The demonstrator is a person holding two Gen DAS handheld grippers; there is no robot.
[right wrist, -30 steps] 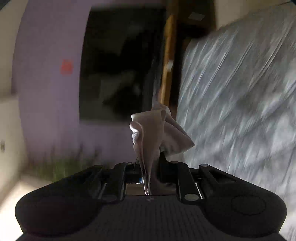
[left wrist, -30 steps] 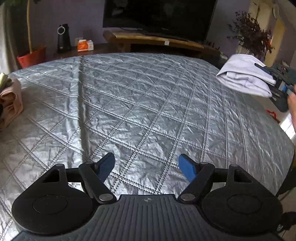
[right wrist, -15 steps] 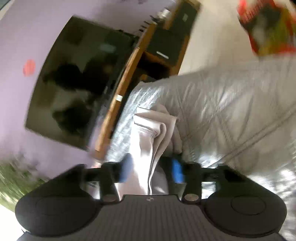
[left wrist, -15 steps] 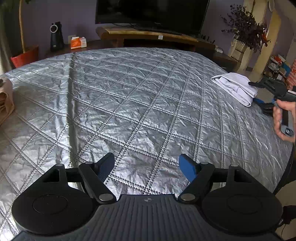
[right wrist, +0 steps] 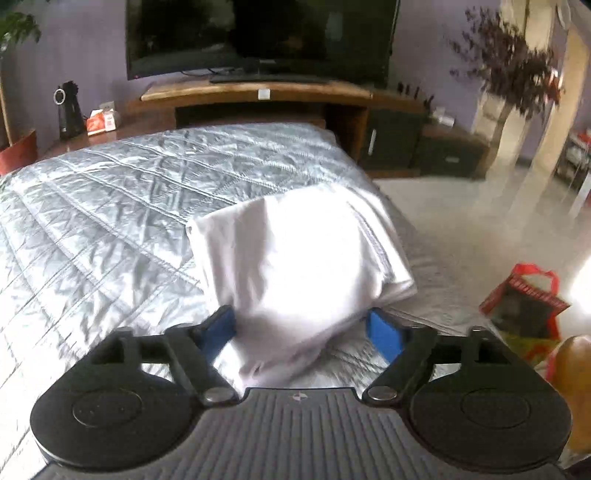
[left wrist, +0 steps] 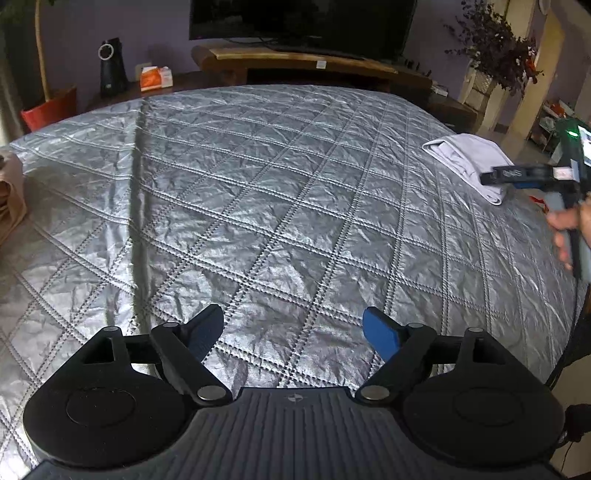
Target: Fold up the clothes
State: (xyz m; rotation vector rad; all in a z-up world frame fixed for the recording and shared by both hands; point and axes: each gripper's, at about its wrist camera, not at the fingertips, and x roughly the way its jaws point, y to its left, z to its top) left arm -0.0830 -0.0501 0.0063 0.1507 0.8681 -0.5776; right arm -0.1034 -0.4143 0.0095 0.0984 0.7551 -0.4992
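A folded white garment (right wrist: 295, 258) lies at the right edge of the silver quilted bed (right wrist: 92, 221). My right gripper (right wrist: 301, 317) sits low over its near end. Its jaws are opening, with the cloth between the blue pads (right wrist: 384, 332) but not pressed by them. In the left wrist view the same garment (left wrist: 469, 158) rests at the far right of the quilt (left wrist: 258, 184), with a person's hand (left wrist: 565, 221) beside it. My left gripper (left wrist: 291, 317) hovers over bare quilt near the front edge, its jaws opening a little wider, with nothing between them.
A beige pile of clothes (left wrist: 11, 199) lies at the bed's left edge. Beyond the bed stand a wooden TV bench (left wrist: 295, 59), a television (left wrist: 295, 18) and a red plant pot (left wrist: 48, 110). A red bag (right wrist: 524, 306) sits on the floor right of the bed.
The right gripper rolled upright and opened, letting go of the white garment, which went from hanging in the air to lying on the bed's right edge. The left gripper barely moved.
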